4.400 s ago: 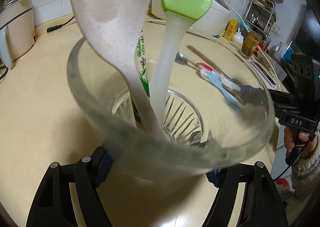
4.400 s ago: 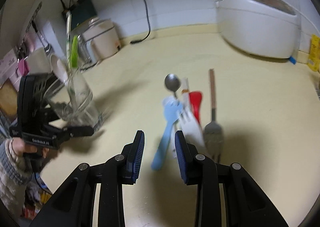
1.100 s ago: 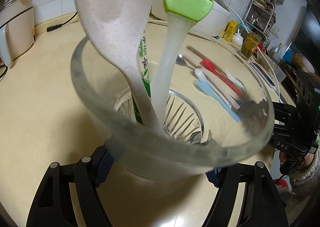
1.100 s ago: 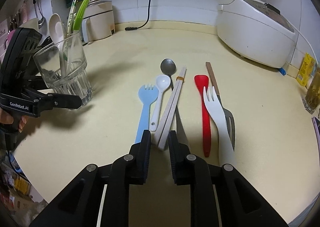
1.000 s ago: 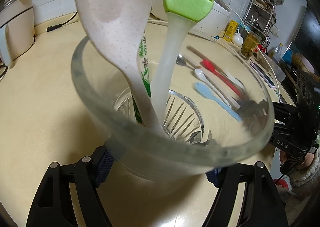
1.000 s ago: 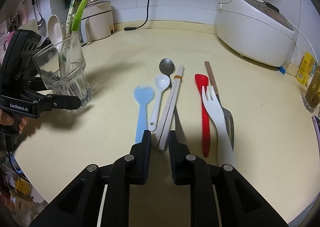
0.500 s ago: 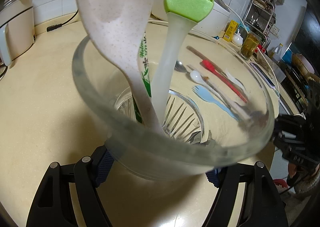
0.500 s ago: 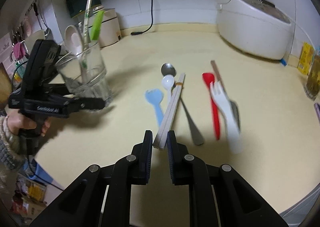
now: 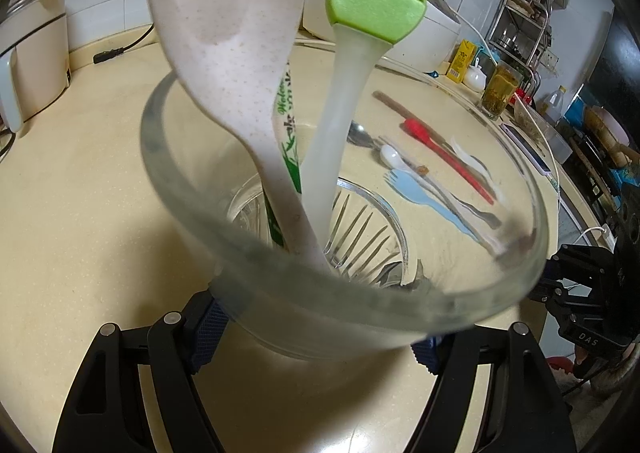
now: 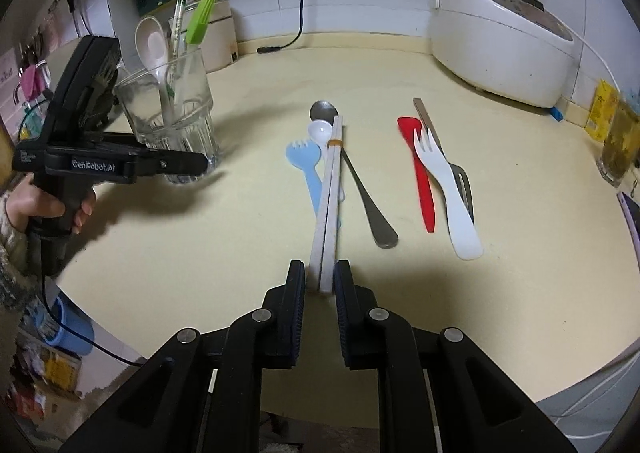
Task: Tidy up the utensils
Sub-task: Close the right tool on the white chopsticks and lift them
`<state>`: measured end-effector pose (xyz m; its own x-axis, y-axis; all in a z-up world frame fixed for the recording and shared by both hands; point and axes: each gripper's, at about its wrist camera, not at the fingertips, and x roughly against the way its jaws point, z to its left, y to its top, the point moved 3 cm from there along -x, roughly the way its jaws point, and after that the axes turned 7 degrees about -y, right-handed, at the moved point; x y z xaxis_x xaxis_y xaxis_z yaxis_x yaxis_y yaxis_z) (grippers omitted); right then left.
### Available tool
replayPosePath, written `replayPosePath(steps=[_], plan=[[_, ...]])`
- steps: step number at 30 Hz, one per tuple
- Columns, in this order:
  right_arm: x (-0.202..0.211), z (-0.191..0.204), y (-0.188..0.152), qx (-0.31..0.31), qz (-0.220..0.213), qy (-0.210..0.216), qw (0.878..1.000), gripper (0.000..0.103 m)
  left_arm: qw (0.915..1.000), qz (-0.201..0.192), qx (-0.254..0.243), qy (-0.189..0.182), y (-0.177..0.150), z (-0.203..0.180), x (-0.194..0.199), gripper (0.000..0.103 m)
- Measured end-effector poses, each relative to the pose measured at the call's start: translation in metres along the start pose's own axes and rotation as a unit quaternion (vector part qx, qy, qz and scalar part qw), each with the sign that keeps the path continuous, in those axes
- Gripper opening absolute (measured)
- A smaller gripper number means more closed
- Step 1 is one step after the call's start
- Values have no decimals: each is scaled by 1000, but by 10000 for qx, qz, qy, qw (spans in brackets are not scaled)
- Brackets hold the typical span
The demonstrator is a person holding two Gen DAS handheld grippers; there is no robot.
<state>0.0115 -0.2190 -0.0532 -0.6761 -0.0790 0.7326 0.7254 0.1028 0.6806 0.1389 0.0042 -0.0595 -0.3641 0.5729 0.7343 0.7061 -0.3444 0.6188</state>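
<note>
So my left gripper [image 9: 320, 329] is clamped on the glass tumbler [image 10: 172, 113], one pad on each side near its base; the glass stands on the cream counter [image 10: 500, 273] off to the left. Inside it I can see a speckled white rice spoon [image 9: 232, 37], a green silicone brush [image 9: 376, 1] and a pair of chopsticks in a printed sleeve [image 9: 286, 141], all leaning up out of the rim.

My right gripper [image 10: 320, 281] is down over the near end of the white chopsticks [image 10: 330, 205], the pair banded together with a little orange ring; the jaws have just been opening, and there's a sliver of gap on each side of the sticks, so I'd call them loose between the pads rather than pinched. The sticks lie on the counter, crossing over the blue spork [image 10: 308, 169] and the small white spoon [image 10: 320, 131].

Just to the right is a metal spoon [image 10: 360, 189], then well apart from that a red spatula [image 10: 420, 173], a white fork [image 10: 444, 193] and a slotted turner with a wooden handle [image 10: 440, 145]. Rice cooker [image 10: 508, 41] sits at the back right.
</note>
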Motion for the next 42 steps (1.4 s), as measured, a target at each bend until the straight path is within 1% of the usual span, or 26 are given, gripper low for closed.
replayPosePath(steps=[5,11,14,17,20,24,29,32,35,38,42], plan=[[-9,0,14,3,-2,54,10000,19,10000,2,-5,5,0,0,0,79],[-25,-10,62,34,-248,-56,9997,19,10000,-1,2,-5,0,-1,0,79],[-47,-10,85,-13,-93,96,9999,19,10000,-1,4,-7,0,-1,0,79],[-67,-7,96,4,111,192,9998,19,10000,1,0,-3,0,-1,0,79],[-82,-2,100,110,240,129,9996,19,10000,-6,17,-25,0,0,0,79],[-91,2,105,248,309,35,9992,19,10000,-8,21,-33,0,1,0,79],[-101,0,111,187,438,108,9988,19,10000,-8,21,-34,0,2,0,79],[-103,0,112,199,447,238,9985,19,10000,-4,12,-22,0,2,0,79],[-102,-5,112,66,452,403,9981,15,10000,-6,16,-30,0,3,0,79],[-92,-10,109,-103,337,582,9977,11,10000,-7,18,-35,0,3,1,79],[-72,-13,109,-296,58,833,9961,11,10000,-1,5,-22,0,3,1,79]])
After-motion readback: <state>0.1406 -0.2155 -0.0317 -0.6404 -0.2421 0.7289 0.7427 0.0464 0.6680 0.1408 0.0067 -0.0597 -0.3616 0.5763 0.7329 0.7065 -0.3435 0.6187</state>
